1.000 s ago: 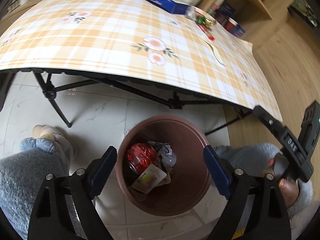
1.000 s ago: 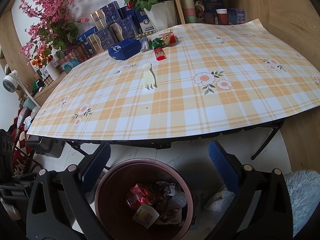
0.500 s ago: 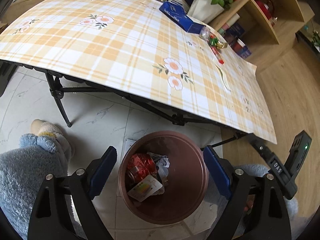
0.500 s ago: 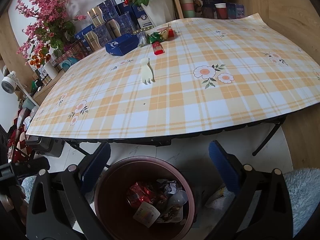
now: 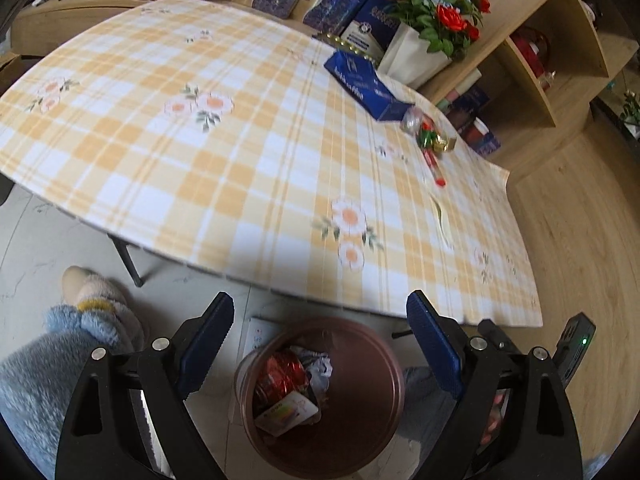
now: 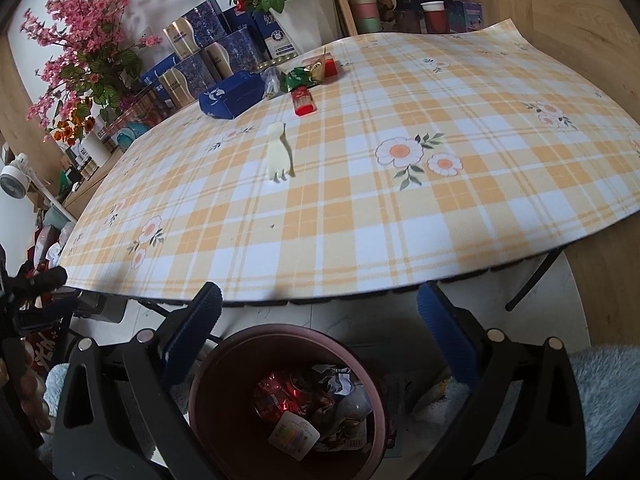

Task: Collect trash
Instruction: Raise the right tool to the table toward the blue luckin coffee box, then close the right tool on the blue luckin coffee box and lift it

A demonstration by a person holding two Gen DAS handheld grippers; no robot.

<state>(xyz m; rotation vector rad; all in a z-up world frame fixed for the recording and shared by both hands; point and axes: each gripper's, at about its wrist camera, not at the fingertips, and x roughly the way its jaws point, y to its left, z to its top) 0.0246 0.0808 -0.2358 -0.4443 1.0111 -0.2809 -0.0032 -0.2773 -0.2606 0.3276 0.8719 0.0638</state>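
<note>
While both grippers hang over the bin [image 5: 320, 396] on the floor by the table [image 5: 224, 168], left gripper [image 5: 320, 344] and right gripper [image 6: 318, 334] stand spread wide — nothing between the pads. Trash on the table — wrappers [image 6: 306, 74], red packet [image 6: 303, 101], pale scrap [image 6: 279, 152] — lies beside a blue box [image 6: 234, 94]; more fills the bin.

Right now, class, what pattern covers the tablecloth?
Tablecloth: orange-and-white plaid with printed daisies, clearest in the right wrist view.

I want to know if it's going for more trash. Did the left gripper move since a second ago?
Yes. The left gripper lifted up and away: the bin sits lower in its view, and more tablecloth shows.
</note>
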